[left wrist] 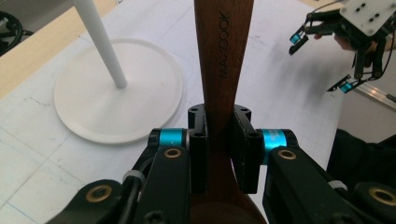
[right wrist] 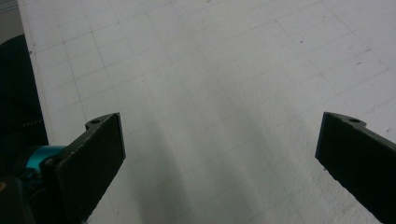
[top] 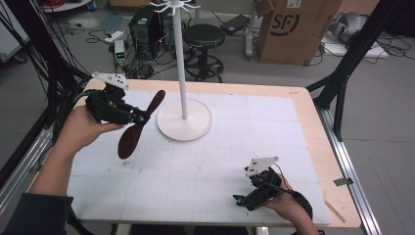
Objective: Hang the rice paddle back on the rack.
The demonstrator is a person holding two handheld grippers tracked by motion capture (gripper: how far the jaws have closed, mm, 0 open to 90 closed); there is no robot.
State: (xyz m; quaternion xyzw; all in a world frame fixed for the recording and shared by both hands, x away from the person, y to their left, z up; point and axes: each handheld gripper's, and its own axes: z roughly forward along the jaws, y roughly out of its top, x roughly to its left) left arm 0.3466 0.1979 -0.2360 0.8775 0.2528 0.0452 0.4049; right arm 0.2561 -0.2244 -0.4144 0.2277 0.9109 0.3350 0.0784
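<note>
A dark wooden spoon (top: 137,127) hangs above the left side of the table, held at its neck by my left gripper (top: 141,119). In the left gripper view the black jaws press on both sides of the spoon (left wrist: 224,56), whose handle runs up and away. Just right of it stands a white rack (top: 184,117) with a round base and a tall pole. My right gripper (top: 241,199) rests low near the front right of the table, its jaws wide apart with nothing between them. The right gripper view has its two pads (right wrist: 93,158) far apart over the bare white mat.
The white gridded mat (top: 220,161) covers a wooden table with a bare rim at the right. Behind the table are a black stool (top: 203,36), a cardboard box (top: 293,27), cables and black frame posts at both sides.
</note>
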